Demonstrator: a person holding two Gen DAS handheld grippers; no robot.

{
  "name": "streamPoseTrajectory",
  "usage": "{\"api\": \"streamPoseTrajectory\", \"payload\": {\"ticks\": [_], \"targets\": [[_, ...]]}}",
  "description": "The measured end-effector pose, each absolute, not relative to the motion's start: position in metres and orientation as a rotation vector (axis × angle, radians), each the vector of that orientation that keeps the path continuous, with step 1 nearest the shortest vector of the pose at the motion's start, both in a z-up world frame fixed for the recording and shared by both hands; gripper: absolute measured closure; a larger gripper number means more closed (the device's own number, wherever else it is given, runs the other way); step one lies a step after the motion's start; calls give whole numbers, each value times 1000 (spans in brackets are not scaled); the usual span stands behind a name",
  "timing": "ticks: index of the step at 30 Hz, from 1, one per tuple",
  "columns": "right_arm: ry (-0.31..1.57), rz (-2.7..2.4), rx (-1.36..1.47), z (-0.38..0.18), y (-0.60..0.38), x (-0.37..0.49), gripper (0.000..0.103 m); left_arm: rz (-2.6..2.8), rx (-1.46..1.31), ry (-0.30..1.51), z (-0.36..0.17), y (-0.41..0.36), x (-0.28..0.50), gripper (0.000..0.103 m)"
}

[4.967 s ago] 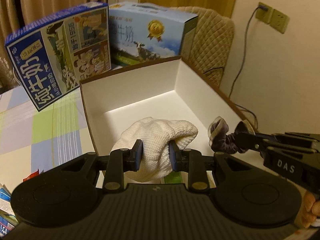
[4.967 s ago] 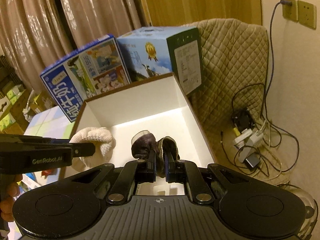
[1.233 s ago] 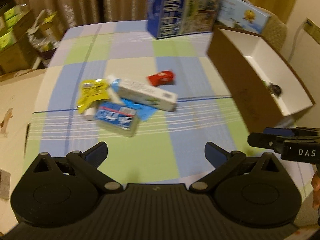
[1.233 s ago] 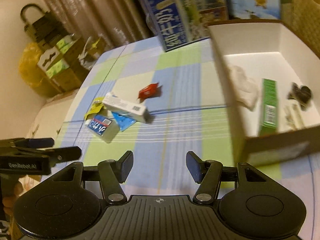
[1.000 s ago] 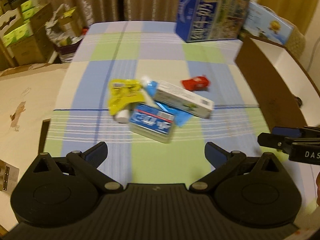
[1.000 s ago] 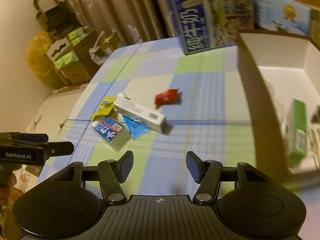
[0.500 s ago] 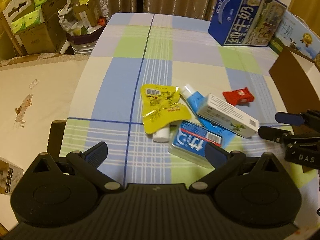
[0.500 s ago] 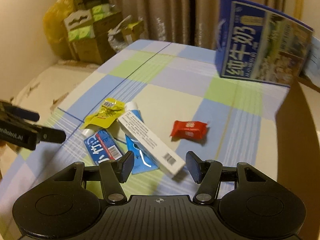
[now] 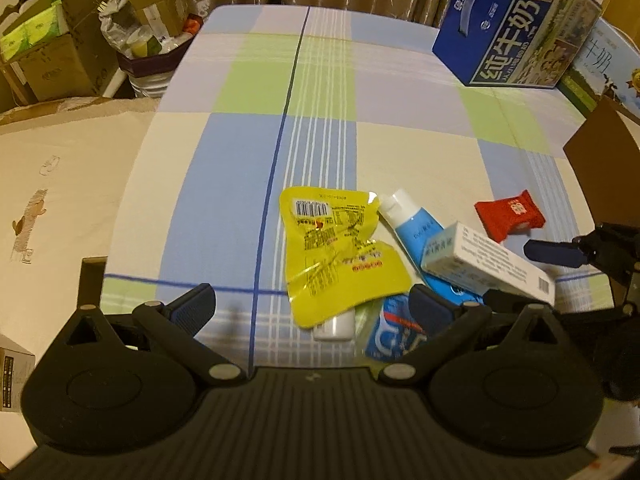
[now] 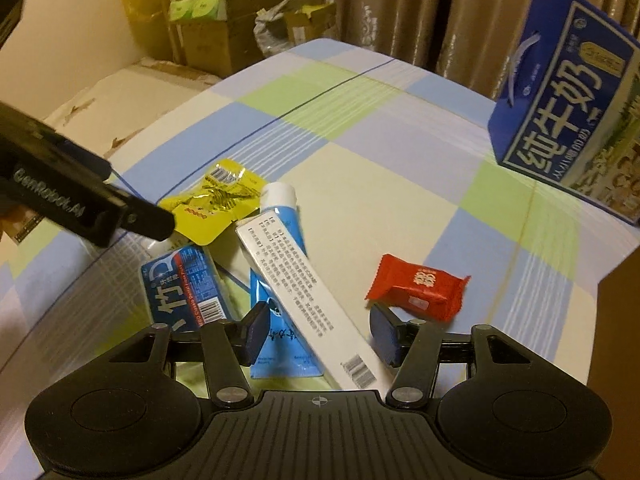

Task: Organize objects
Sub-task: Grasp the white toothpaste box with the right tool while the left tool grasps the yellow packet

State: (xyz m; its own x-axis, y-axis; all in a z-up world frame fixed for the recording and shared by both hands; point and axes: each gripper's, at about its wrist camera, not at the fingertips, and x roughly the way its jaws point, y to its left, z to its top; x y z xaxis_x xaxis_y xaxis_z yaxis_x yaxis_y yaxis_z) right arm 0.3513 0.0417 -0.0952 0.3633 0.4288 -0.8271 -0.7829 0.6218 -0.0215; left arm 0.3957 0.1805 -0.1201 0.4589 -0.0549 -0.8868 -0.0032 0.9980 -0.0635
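Right gripper (image 10: 318,336): jaws apart, empty, straddling the near end of the long white carton (image 10: 304,300), which lies diagonally across the blue tube (image 10: 280,280). Left gripper (image 9: 312,312): jaws wide apart, empty, hovering low over the yellow pouch (image 9: 340,260) and the blue tissue pack (image 9: 394,336).

Remaining items sit clustered at the near part of the checked tabletop (image 9: 312,100). The pouch overlaps a small white cylinder (image 9: 336,328); its nature cannot be told. The tissue pack lies just beside the tube's flat end. The red candy wrapper (image 10: 416,286) lies apart, to the right of the carton.

Farther back stands a blue milk case (image 10: 568,128). A brown box wall (image 9: 600,152) shows at the right edge; its interior is out of view.

Judgement: the step in hand is a pick from the pile, the carton being the likely target for the right gripper. It rests on top, so it should go first. Recommend closing across the carton's narrow width, squarely, and lifting straight up so the tube beneath is not dragged. The glossy pouch may slip; grip it near its edge.
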Motion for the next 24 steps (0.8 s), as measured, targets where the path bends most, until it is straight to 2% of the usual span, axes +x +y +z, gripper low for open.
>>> {"api": "streamPoseTrajectory", "payload": {"ticks": [1,5,7,19,22,24], "targets": [[899,817,-459,-97,42,352,58,-36,-65,1100,-123,181,400,2],[888,832,-470,-97,40,353,67,-48,-68,1127,-134,180,419,2],[871,815,-484,-94,38,352,81,-52,-63,1144,-140,178,427,2],[947,667,-287,-75,-15,356,81,-92,29,1224,-164,164,454,3],[960,632,-244,-72,-27,355,81,-108,68,1221,-162,162,456,14],[967,612,-217,-71,-34,354,81,-121,89,1211,-158,161,455,31]]}}
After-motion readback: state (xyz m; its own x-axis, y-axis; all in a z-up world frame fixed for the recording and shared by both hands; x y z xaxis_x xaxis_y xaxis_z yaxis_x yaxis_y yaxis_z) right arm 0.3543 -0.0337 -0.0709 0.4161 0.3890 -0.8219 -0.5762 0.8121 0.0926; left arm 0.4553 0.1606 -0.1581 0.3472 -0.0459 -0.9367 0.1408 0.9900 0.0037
